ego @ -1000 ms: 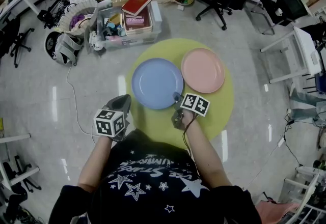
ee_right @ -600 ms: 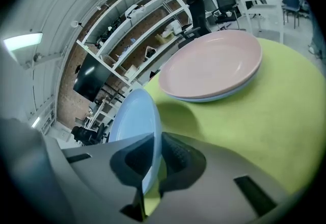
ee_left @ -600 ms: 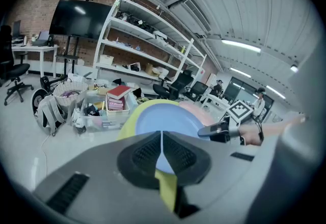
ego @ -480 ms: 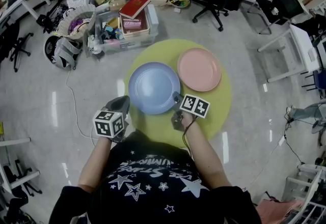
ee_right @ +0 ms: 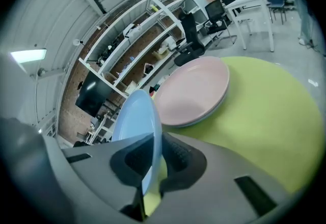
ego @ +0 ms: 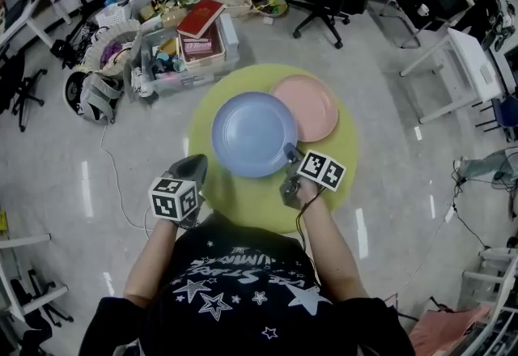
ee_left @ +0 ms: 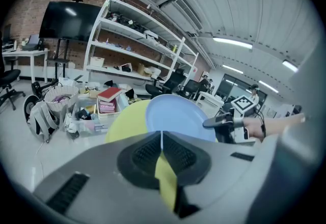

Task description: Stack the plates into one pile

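Two plates were in play, and only one was in a grip. The right gripper [ego: 289, 158] had its fingers clenched on the near rim of the blue plate [ego: 253, 134]. They had just been closing, and in the right gripper view the rim sat pinched between the pads, with the rest of the plate reaching away ahead and to the left. The plate looked raised off the yellow counter [ego: 243, 202] and tilted rather than lying flat.

The pink plate [ego: 312, 108] lay flat on the counter, ahead of those fingers and a little to their right. In the head view the blue plate's far right edge already overlapped the pink plate's left rim, but the two centres were not lined up. Judged from that, the blue plate needed carrying forward and to the right until it sat squarely over the pink one, then lowering.

The left gripper [ego: 193, 164] hung at the counter's near left edge with its fingers pressed together on nothing, well apart from the pink plate. The right hand was clearly the nearer one.
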Demonstrator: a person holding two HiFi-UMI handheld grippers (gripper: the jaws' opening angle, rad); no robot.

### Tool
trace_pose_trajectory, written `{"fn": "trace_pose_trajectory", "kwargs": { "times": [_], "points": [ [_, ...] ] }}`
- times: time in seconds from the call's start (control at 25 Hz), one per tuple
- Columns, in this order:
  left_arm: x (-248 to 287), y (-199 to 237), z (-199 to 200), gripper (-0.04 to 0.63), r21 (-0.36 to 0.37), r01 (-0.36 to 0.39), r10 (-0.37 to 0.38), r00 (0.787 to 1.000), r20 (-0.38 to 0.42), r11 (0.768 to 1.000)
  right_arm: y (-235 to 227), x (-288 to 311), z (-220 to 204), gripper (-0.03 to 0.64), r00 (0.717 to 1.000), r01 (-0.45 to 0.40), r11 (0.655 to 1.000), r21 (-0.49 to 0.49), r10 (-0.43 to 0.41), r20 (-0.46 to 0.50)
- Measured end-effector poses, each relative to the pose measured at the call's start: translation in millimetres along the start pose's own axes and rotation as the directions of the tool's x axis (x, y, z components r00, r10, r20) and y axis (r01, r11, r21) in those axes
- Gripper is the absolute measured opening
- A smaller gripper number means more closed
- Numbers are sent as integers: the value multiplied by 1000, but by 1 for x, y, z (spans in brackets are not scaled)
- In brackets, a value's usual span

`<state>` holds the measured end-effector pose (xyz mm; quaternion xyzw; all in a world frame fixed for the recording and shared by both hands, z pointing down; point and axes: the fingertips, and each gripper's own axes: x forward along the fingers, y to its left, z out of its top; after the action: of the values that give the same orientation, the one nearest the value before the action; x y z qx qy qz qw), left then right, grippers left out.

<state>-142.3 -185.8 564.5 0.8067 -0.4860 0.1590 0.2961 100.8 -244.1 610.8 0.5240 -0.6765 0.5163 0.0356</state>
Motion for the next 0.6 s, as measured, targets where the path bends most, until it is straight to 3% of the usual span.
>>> {"fn": "trace_pose_trajectory", "kwargs": {
  "times": [0.32, 0.6],
  "points": [
    [22, -27, 11, 25, 38, 51, -51, 999, -2, 998, -44, -28, 47, 34, 989, 49, 991, 128, -66, 129],
    [42, -36, 23, 24, 46, 75, -74, 997, -12, 996, -75, -34, 79, 38, 975, 86, 972, 221, -128, 183]
  ]
}}
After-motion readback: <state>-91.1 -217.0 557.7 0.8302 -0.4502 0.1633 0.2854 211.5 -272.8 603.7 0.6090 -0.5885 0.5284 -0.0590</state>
